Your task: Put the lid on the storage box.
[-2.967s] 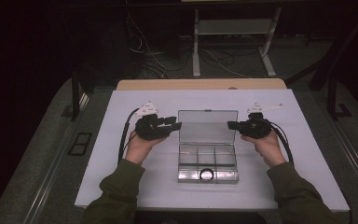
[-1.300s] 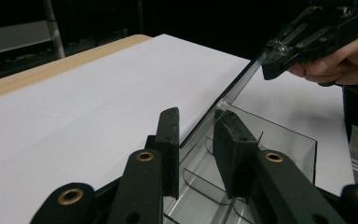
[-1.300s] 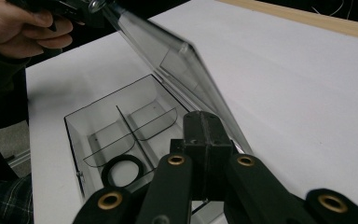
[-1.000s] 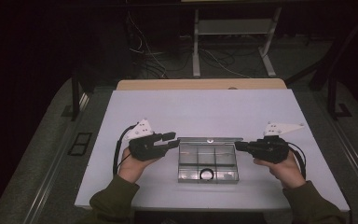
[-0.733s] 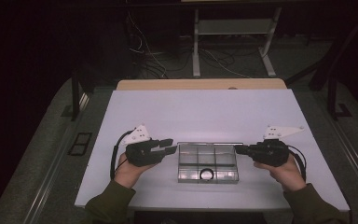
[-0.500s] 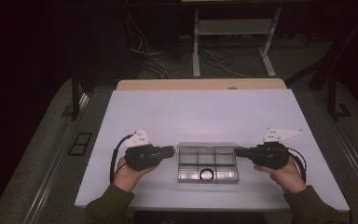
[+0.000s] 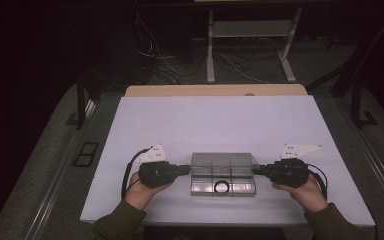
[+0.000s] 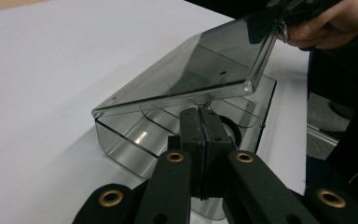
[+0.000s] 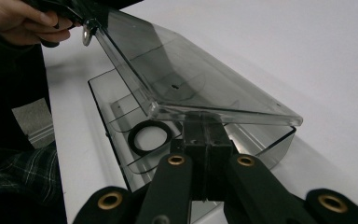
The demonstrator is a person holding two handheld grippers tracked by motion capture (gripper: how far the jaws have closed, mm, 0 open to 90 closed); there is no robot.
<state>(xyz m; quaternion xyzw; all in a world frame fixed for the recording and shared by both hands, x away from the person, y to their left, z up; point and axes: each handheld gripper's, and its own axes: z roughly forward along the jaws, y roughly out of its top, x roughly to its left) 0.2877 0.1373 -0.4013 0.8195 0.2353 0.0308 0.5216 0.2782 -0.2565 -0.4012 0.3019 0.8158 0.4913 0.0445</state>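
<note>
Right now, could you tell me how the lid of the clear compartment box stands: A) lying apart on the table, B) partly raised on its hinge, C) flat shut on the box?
B: in the left gripper view the lid slants up from the box, its front edge well clear of the rim.

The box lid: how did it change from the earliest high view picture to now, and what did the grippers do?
The lid came down from upright to half closed. The left gripper and right gripper moved toward the person, to the ends of the box; the left jaws have just closed. The black ring stayed in its compartment.
</note>
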